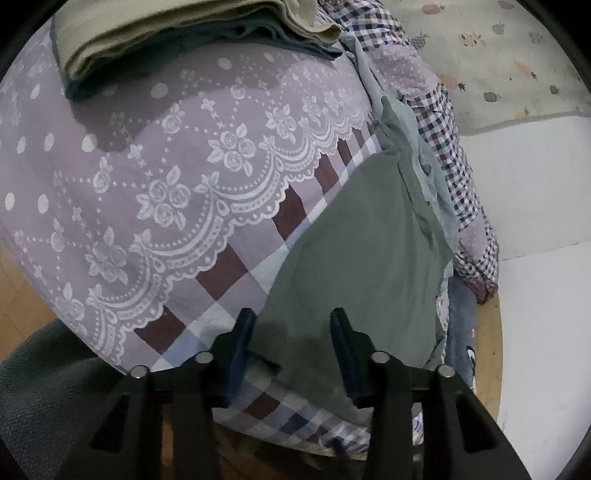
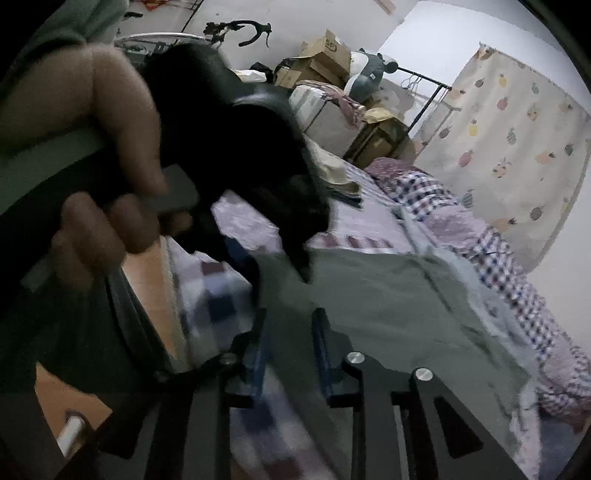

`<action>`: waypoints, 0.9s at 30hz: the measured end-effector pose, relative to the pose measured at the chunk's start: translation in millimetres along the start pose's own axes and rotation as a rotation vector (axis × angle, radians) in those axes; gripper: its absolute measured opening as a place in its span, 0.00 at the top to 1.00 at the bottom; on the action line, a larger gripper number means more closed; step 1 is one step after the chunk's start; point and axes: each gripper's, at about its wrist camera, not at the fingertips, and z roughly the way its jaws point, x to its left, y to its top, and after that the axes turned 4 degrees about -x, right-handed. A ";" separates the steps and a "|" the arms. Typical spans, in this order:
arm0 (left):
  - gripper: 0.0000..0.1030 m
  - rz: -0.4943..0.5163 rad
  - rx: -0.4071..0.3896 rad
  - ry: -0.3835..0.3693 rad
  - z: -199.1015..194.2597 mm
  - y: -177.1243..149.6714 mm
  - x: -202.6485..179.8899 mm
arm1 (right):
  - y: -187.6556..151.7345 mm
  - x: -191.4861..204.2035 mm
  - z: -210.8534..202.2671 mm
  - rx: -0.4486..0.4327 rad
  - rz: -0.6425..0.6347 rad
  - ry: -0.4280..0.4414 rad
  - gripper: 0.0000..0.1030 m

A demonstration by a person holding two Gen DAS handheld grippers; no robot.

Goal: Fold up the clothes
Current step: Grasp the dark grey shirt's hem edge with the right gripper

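A grey-green garment (image 1: 354, 240) lies spread flat on the bed's purple lace-print cover (image 1: 147, 166). My left gripper (image 1: 291, 325) hovers open over the garment's near corner, one finger on either side of its left edge. In the right wrist view the same garment (image 2: 388, 295) stretches away, and my right gripper (image 2: 290, 332) stands open low over its near edge; this part is blurred. A hand (image 2: 110, 129) holds the dark body of the left tool (image 2: 240, 147), whose tip reaches down to the garment. A folded beige and grey stack (image 1: 166, 33) rests further up the bed.
A crumpled checked shirt (image 1: 439, 129) lies along the garment's right side. Beyond are a fruit-print curtain (image 2: 517, 129), cardboard boxes (image 2: 325, 55) and a metal rack (image 2: 424, 96). Wooden floor (image 1: 22, 302) shows past the bed's left edge.
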 end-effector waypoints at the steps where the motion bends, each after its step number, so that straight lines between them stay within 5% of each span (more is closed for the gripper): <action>1: 0.60 0.002 -0.001 -0.006 -0.2 -0.9 -0.6 | -0.4 -5.9 -10.0 0.004 -0.008 -0.020 0.72; 4: 0.83 0.015 -0.002 -0.005 -1.5 -2.9 -3.0 | -9.9 -24.8 -35.1 0.025 -0.027 -0.093 0.64; 8: 0.92 0.020 -0.019 -0.028 -8.2 -5.0 -7.0 | -31.7 -59.0 -65.5 0.084 -0.045 -0.222 0.57; 13: 0.96 0.028 -0.043 -0.050 -13.0 -6.1 -15.2 | -64.0 -97.5 -85.7 0.195 -0.068 -0.332 0.52; 27: 0.97 0.013 -0.039 -0.051 -14.7 -4.2 -12.5 | -92.3 -100.1 -60.4 0.290 -0.155 -0.352 0.53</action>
